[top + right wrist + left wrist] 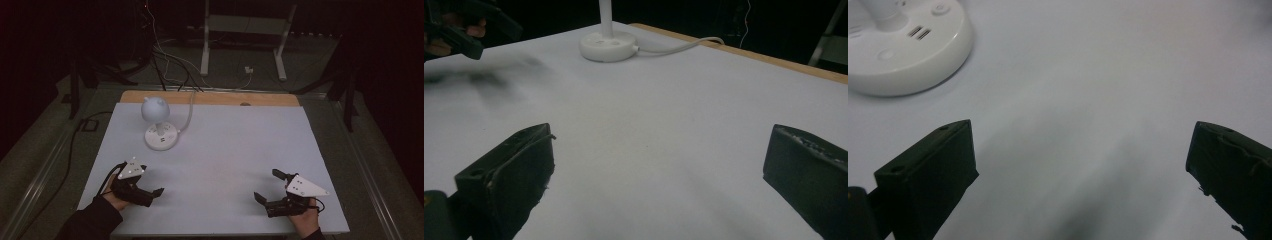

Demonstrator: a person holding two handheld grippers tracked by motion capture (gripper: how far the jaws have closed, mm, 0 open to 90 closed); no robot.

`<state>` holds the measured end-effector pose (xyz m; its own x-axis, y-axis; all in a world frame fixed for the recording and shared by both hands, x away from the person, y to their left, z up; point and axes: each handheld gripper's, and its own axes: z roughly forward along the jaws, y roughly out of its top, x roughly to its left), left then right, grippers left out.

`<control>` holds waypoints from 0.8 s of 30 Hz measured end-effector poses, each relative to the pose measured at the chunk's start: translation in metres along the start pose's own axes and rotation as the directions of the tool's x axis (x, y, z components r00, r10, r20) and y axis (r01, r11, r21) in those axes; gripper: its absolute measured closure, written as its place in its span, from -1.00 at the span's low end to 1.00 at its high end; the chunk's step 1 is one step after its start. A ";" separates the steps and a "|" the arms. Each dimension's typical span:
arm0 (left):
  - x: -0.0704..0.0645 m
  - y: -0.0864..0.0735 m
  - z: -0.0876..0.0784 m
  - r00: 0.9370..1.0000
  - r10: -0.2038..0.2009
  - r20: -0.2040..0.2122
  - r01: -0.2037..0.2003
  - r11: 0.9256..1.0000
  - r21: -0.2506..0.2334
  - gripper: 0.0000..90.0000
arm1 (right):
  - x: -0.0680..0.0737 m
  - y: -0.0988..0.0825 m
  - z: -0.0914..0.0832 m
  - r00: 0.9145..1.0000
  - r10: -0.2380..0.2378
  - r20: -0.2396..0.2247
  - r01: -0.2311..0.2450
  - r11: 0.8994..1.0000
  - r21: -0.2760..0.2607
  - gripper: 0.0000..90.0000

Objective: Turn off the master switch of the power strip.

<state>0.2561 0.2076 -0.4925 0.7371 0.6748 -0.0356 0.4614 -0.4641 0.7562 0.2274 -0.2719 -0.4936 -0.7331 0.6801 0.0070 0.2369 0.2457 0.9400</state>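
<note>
High view: left tool (150, 187), right tool (267, 187) both jaws apart, near lamp (159, 125).

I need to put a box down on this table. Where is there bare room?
The white table surface is bare between the left gripper and right gripper, and across the whole right half up to the wooden far edge. The far left is crowded by the white round-based desk lamp and its white cable.
</note>
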 end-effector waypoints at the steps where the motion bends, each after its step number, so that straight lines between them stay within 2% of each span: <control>1: 0.000 -0.003 -0.001 1.000 0.011 0.001 -0.011 1.000 -0.002 -0.99 | 0.000 0.000 0.000 1.000 -0.001 0.000 0.001 1.000 0.000 -1.00; 3: 0.000 -0.009 -0.002 1.000 0.016 -0.012 -0.016 1.000 -0.007 -0.99 | 0.000 0.000 0.000 1.000 0.001 0.000 -0.001 1.000 -0.001 -1.00; 5: 0.002 -0.015 -0.004 1.000 0.003 -0.010 -0.003 1.000 -0.015 -0.99 | 0.000 0.000 0.001 1.000 0.005 -0.001 -0.005 1.000 0.003 -1.00; 9: 0.004 -0.025 -0.006 0.999 -0.018 -0.034 0.018 1.000 -0.020 -0.99 | 0.000 0.000 0.001 1.000 0.004 -0.003 -0.004 1.000 0.004 -1.00; 13: 0.007 -0.036 -0.008 0.999 -0.038 -0.016 0.037 0.999 -0.010 -0.99 | 0.000 0.000 0.001 1.000 0.001 -0.002 -0.001 1.000 0.006 -1.00; 15: 0.008 -0.040 -0.008 0.999 -0.037 -0.028 0.037 0.999 -0.004 -0.99 | 0.000 0.000 0.001 1.000 0.006 -0.003 -0.006 1.000 0.003 -1.00; 17: 0.010 -0.043 -0.008 0.998 -0.040 -0.039 0.040 0.999 0.008 -0.99 | 0.000 -0.001 0.001 1.000 0.006 -0.004 -0.006 1.000 0.006 -1.00; 24: 0.010 -0.042 -0.004 0.999 -0.038 -0.025 0.038 0.999 -0.004 -0.99 | 0.000 -0.001 0.002 1.000 0.003 -0.009 -0.003 1.000 0.010 -1.00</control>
<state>0.2418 0.2358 -0.5221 0.7067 0.7059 -0.0483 0.4872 -0.4360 0.7567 0.2285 -0.2710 -0.4949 -0.7383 0.6744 0.0133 0.2453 0.2501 0.9366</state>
